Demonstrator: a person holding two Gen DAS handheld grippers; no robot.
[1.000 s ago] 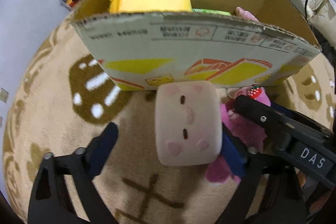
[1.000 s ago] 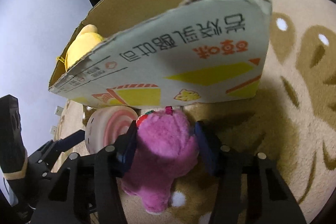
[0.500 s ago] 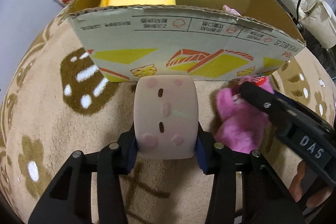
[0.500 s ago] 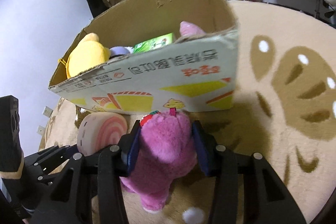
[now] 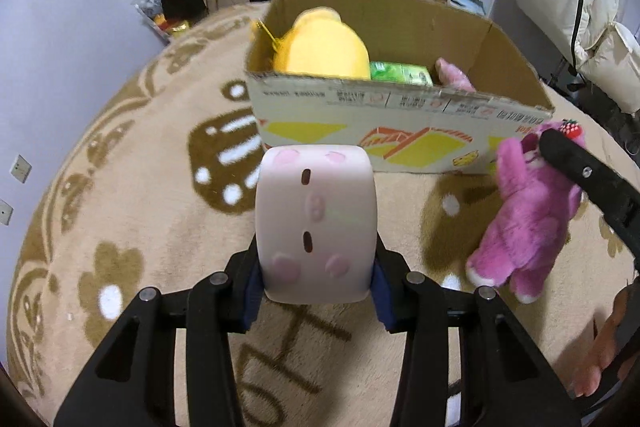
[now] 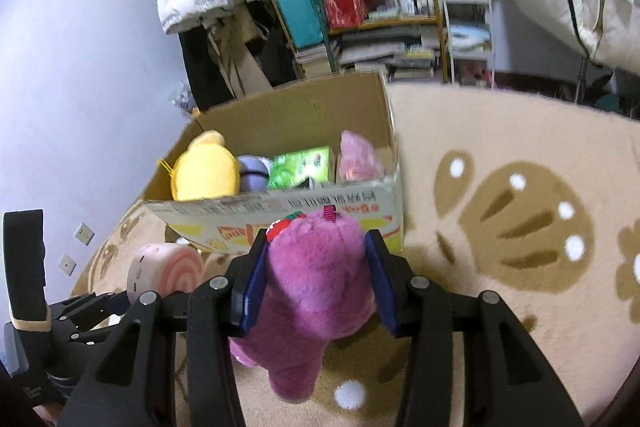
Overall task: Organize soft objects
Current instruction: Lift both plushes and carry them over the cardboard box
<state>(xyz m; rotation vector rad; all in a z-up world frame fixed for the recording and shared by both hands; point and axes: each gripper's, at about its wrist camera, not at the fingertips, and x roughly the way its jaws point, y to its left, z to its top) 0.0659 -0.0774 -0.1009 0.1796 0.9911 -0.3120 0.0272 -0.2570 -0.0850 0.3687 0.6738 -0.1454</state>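
Left gripper (image 5: pixel 316 291): clamped on the pink roll (image 5: pixel 316 227), pads pressing both its sides, roll held clear of the rug (image 5: pixel 120 207).
Right gripper (image 6: pixel 316 283): pinching the purple plush (image 6: pixel 316 291) at its upper body, legs hanging below the fingers.
Box (image 6: pixel 304 215): open cardboard, just beyond both grippers on the rug.
Inside box: yellow plush (image 5: pixel 324 49) at left, green pack (image 6: pixel 300 167) in the middle, pink plush (image 6: pixel 356 159) at right.
Behind: shelves (image 6: pixel 360 7).

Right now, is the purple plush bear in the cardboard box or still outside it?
Outside. The purple plush bear hangs clamped in the right gripper, in front of the cardboard box's near wall, above the rug.
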